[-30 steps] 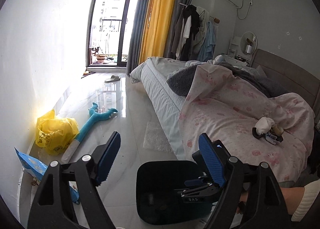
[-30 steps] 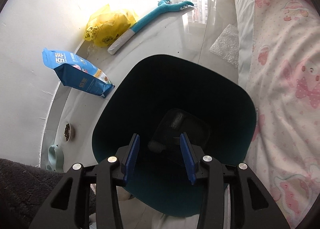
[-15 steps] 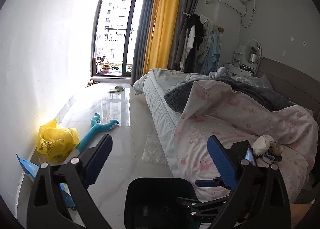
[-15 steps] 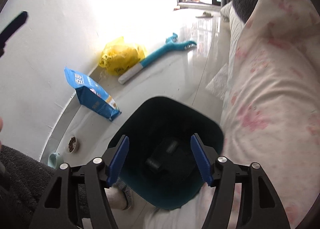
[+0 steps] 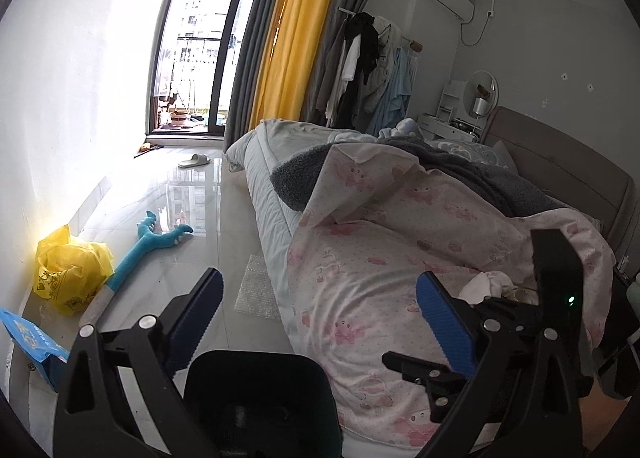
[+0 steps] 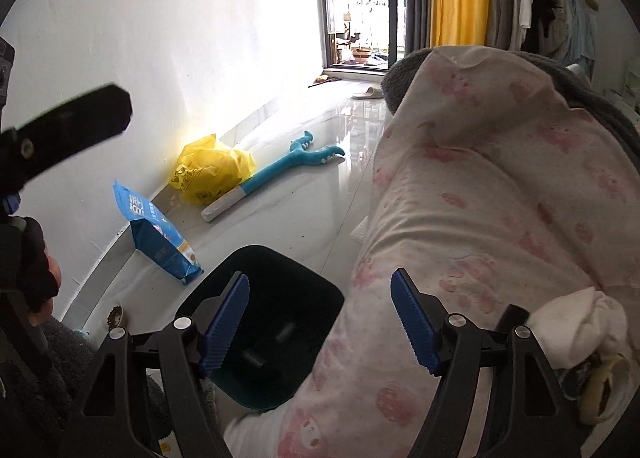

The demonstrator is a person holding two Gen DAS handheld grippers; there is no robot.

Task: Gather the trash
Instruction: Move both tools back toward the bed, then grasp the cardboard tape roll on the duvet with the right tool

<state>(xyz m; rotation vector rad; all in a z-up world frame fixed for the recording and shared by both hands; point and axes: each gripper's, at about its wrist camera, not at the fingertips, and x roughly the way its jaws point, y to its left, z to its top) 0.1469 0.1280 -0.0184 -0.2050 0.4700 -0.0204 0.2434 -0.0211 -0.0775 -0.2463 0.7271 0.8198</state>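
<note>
Right wrist view had our right gripper up over the edge of the bed, jaws opening with nothing between them, just air above the bin and the pink duvet. The bin sat on the floor tight against the bed, and we could see a couple of dark bits lying in the bottom of it, too murky to say what they were. More trash was on the duvet off to the right: a white wad touching some small clutter beside it.

From the left wrist, our left gripper was spread about as wide as it goes, empty too, hanging over the bin and the side of the bed. That same wad showed just past its right finger.

Along the wall on the floor we had a yellow bag, a blue pouch standing near it, and a teal toy lying just beside the bag. A slipper sat further off by the balcony door.
</note>
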